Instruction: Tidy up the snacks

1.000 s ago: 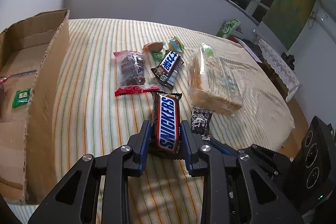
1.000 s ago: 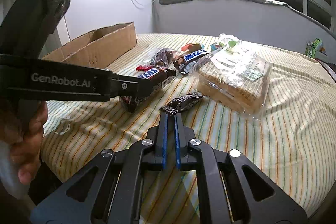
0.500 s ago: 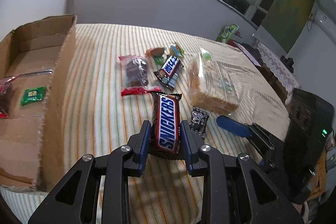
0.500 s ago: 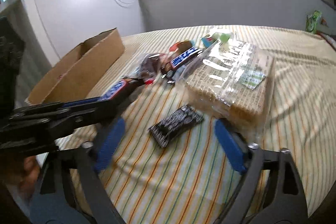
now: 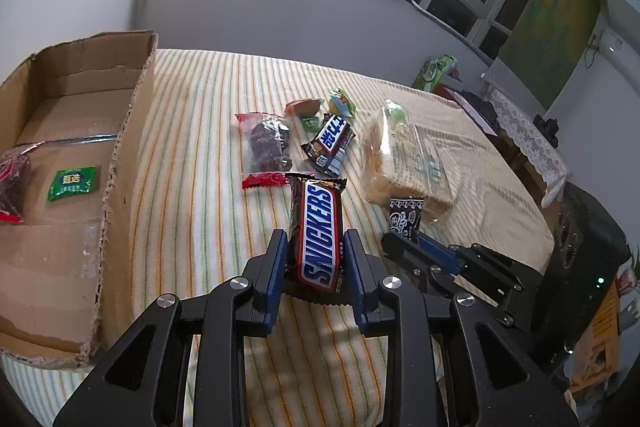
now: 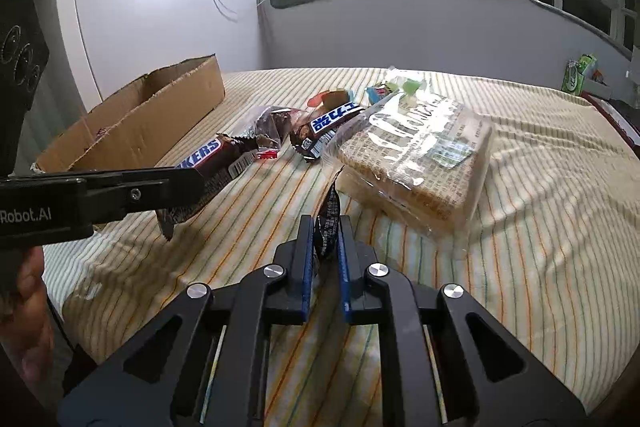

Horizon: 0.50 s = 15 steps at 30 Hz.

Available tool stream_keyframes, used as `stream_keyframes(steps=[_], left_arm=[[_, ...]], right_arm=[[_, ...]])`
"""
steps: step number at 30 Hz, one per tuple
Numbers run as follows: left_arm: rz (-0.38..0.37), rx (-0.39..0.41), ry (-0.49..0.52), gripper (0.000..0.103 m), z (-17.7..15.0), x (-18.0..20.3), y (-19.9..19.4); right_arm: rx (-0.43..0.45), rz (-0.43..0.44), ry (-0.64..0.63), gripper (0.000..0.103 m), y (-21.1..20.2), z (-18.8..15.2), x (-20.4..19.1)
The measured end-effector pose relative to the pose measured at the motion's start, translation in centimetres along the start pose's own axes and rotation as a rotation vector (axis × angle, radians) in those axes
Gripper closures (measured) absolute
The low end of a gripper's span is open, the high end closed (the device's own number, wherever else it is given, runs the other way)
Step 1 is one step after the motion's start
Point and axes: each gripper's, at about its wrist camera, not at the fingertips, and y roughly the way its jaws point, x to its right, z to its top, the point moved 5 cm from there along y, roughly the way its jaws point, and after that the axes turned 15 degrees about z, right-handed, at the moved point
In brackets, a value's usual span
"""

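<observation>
Half a second ago spread wide, the right gripper (image 6: pixel 325 241) now pinches the small black packet (image 6: pixel 328 223), lifted off the striped cloth (image 6: pixel 520 227); the left gripper (image 5: pixel 316 263) still clamps the Snickers bar (image 5: pixel 320 231), angled downward beside the cardboard box (image 5: pixel 124 155); window behind.

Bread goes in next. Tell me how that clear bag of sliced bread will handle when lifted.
The bag of sliced bread probably sags: loose, crinkled film. Its glossy film may slip between the pads. The slices look soft, so squeezing likely crushes them.
</observation>
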Motion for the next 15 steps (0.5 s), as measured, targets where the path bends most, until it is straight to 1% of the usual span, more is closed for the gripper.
stream_keyframes(steps=[5,10,15], left_arm=[[0.010,0.028,0.014,0.076,0.0,0.5,-0.5],[0.021,0.045,0.022,0.076,0.1,0.8,-0.8],[0.037,0.071,0.035,0.076,0.2,1.2,-1.4]], right_arm=[[0.044,-0.015,0.005,0.092,-1.4,0.0,0.1],[0.081,-0.032,-0.014,0.092,-2.9,0.7,-0.3],[0.098,-0.053,-0.017,0.092,-3.9,0.9,0.0]])
